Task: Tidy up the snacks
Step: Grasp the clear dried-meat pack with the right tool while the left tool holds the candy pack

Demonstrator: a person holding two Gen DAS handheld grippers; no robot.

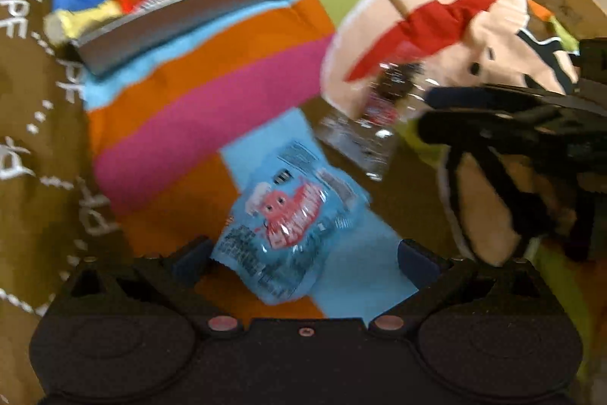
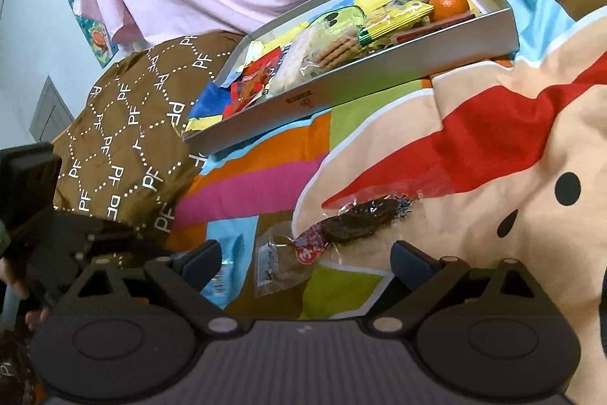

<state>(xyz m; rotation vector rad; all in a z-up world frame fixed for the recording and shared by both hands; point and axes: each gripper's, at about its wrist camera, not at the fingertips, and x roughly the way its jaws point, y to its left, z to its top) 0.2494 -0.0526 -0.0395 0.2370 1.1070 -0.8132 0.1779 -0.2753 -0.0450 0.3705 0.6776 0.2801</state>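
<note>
My left gripper, jaws apart, frames the blue snack packet lying lengthwise ahead; my right gripper, also apart, faces the clear-wrapped dark snack.

Left gripper: matte black body, two round domed housings, copper-coloured rivets at the arm pivots, dark blue pads. Right gripper: same build, ribbed grey centre panel, silver rivets, blue pads. Bare skin shows at left edge.
</note>
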